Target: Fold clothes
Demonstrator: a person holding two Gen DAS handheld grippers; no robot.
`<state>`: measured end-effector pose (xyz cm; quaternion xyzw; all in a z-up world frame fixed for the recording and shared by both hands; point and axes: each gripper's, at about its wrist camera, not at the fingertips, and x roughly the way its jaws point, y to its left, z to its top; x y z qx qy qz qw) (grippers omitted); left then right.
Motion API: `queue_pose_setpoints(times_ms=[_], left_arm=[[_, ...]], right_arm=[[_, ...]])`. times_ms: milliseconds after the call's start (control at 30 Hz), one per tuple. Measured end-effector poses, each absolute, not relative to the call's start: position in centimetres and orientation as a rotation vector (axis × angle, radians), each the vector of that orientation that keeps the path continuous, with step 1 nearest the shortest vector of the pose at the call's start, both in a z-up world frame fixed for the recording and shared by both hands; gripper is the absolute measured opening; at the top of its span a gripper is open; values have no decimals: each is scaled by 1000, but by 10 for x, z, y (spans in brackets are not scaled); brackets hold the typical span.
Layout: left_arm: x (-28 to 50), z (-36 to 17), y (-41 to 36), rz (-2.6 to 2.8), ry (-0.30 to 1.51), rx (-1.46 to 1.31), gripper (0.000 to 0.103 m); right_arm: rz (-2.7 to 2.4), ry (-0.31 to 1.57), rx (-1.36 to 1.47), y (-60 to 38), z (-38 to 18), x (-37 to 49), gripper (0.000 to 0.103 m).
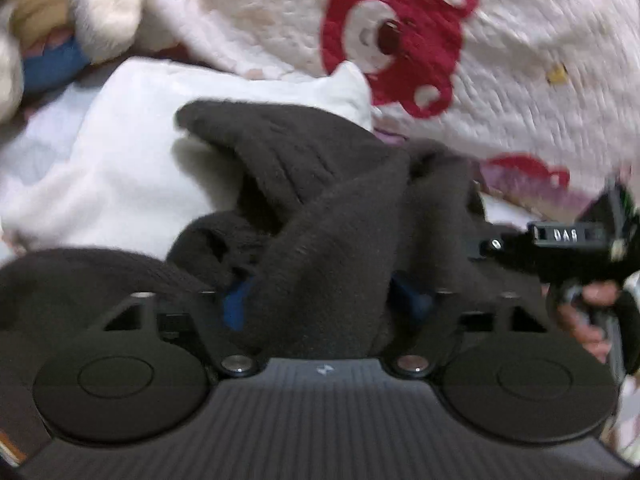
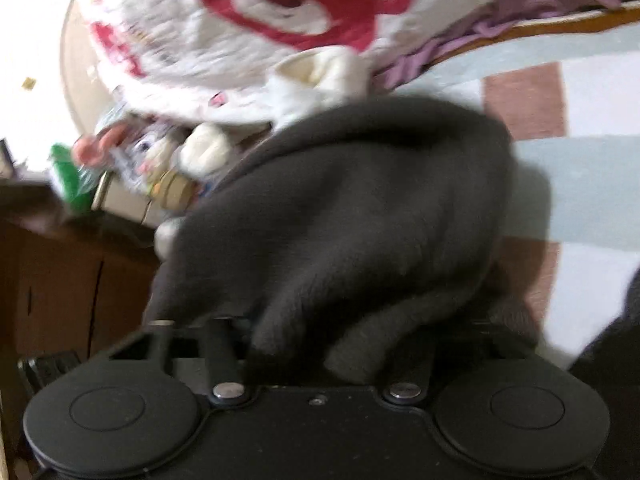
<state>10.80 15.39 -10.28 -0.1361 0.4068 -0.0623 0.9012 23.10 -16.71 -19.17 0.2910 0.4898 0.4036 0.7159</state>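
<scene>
A dark grey fleece garment (image 1: 320,216) is bunched up between the fingers of my left gripper (image 1: 324,304), which is shut on it; blue finger pads (image 1: 236,304) show at its sides. The same garment (image 2: 360,208) fills the right wrist view and drapes over my right gripper (image 2: 328,344), which is shut on a fold of it; its fingertips are hidden by cloth. The right gripper's body (image 1: 576,248), with a hand on it, shows at the right of the left wrist view. Both views are blurred.
A white quilt with red bear prints (image 1: 460,60) lies behind. A white garment (image 1: 120,152) lies under the grey one. Plush toys (image 1: 80,20) sit at the far left. A checked bedsheet (image 2: 580,160) and a wooden cabinet (image 2: 60,280) show in the right wrist view.
</scene>
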Motion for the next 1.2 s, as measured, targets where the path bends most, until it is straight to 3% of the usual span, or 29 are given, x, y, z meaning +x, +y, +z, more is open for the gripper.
queue_pose_setpoints(times_ms=[33, 67, 333, 700, 900, 1067, 1200], left_arm=[[105, -101, 153, -144, 847, -290, 50], [103, -99, 154, -164, 851, -315, 46], [85, -86, 120, -349, 864, -402, 28], [78, -43, 37, -618, 806, -348, 25], [66, 20, -3, -819, 670, -359, 25], [79, 34, -29, -843, 610, -296, 26], [74, 32, -61, -530, 549, 90, 26]], right_arm=[[908, 1052, 603, -167, -184, 224, 29], [923, 1019, 562, -167, -177, 217, 26], [1042, 893, 560, -202, -113, 159, 23], [1000, 794, 653, -277, -43, 106, 23], [999, 632, 605, -316, 46, 77, 23], [906, 547, 533, -350, 89, 69, 22], [712, 459, 385, -374, 115, 53, 21]])
